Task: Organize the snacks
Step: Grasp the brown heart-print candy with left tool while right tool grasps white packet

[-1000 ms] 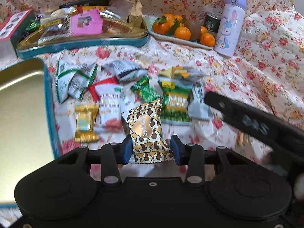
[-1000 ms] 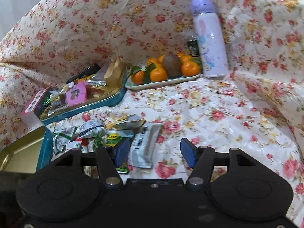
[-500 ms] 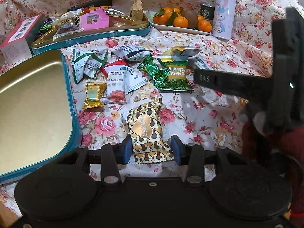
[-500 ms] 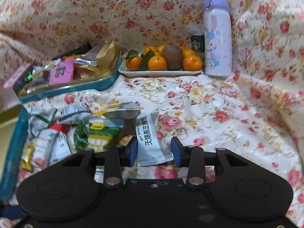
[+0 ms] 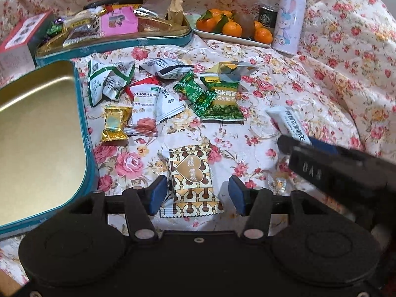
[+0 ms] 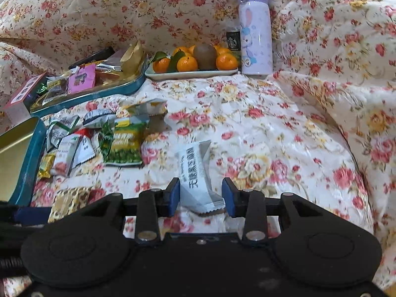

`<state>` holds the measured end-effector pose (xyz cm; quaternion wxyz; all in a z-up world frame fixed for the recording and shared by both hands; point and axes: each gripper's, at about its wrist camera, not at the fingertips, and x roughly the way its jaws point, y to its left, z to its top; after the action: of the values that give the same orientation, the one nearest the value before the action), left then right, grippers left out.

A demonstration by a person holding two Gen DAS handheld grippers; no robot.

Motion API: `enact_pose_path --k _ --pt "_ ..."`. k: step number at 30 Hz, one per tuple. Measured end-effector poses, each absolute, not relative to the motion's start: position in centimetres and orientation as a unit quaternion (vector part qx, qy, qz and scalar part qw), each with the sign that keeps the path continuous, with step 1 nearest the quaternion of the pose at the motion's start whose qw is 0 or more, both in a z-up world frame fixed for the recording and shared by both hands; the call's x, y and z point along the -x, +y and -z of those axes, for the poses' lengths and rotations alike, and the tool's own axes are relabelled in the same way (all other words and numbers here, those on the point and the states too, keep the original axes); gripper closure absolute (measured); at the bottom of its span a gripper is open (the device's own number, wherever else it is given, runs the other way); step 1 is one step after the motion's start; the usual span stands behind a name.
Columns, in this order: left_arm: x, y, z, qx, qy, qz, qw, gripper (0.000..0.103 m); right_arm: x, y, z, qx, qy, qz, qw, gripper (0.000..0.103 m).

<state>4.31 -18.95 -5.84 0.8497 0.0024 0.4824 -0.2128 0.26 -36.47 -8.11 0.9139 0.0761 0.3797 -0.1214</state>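
Floral cloth (image 5: 259, 128), left tool (image 5: 195, 194) spread around heart-print packet (image 5: 191, 180), right tool (image 6: 200, 196) clamped on white packet (image 6: 198, 170), "Garlic" pouch (image 5: 224, 99)

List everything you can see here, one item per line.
floral cloth: one, cream with red roses, under everything
empty tin: one, gold inside, teal rim, left
filled tin: one, teal, back left, holding snacks
box: one, red and white, far left
loose packets: several, green, white, red, gold, centre
heart packet: one, brown and gold, lying on the cloth
white packet: one, white, black lettering
fruit plate: one, pale, oranges and a kiwi, back
can: one, dark, behind the plate
bottle: one, lilac, beside the plate
left claw: open, jaws just opened, heart packet loose between them
right claw: jaws just closed on the white packet
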Motion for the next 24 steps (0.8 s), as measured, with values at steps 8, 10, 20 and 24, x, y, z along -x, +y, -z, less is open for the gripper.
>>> enact_pose_path --k 8,10,20,24 --pt "-5.1 -18.8 5.9 0.020 0.496 0.208 0.843 0.046 -0.2 -36.3 8.4 -0.071 0.374 0.125 0.916 0.064" --pt "-5.1 -18.8 5.9 0.013 0.493 0.198 0.847 0.056 -0.3 -36.3 8.4 -0.071 0.374 0.124 0.916 0.064" --pt "-5.6 -18.3 5.8 0.025 0.503 0.190 0.843 0.062 -1.6 -36.6 8.0 -0.088 0.377 0.132 0.913 0.055" --pt "-5.4 -18.0 5.4 0.035 0.508 0.197 0.838 0.062 -1.9 -36.4 8.1 -0.071 0.376 0.141 0.913 0.069"
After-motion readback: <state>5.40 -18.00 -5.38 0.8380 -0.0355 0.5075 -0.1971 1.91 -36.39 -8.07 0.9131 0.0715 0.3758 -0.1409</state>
